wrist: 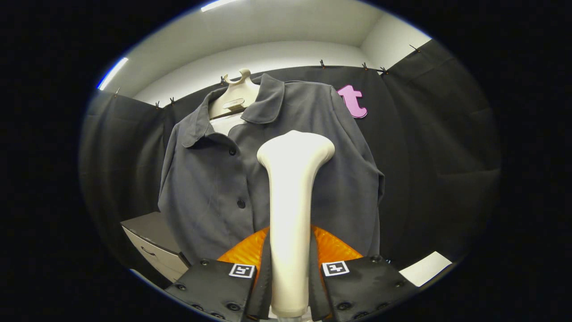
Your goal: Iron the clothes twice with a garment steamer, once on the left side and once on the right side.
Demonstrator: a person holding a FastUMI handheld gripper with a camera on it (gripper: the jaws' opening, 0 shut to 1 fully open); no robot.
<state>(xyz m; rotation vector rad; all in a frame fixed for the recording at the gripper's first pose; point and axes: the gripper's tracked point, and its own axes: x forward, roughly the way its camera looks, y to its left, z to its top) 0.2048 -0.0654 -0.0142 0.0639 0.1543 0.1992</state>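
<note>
My steamer (pixel 290 214) stands upright in the centre of the frame, its handle pinched between both fingers of my gripper (pixel 289 273) at the bottom. Its head rises in front of the shirt (pixel 214 179), right of the buttons. The shirt hangs on a hanger (pixel 237 91) at upper centre, with a cabinet (pixel 154 248) at lower left.

The steamer (pixel 290 214), clamped between the claw's (pixel 289 273) fingers, stands before the hanging shirt (pixel 210 179).

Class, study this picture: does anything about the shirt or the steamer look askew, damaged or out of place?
The shirt sits slightly askew on its hanger: the collar gapes open and leans to one side. Otherwise nothing stands out. The steamer stands upright, gripped between the gripper's fingers, its head before the shirt front.
</note>
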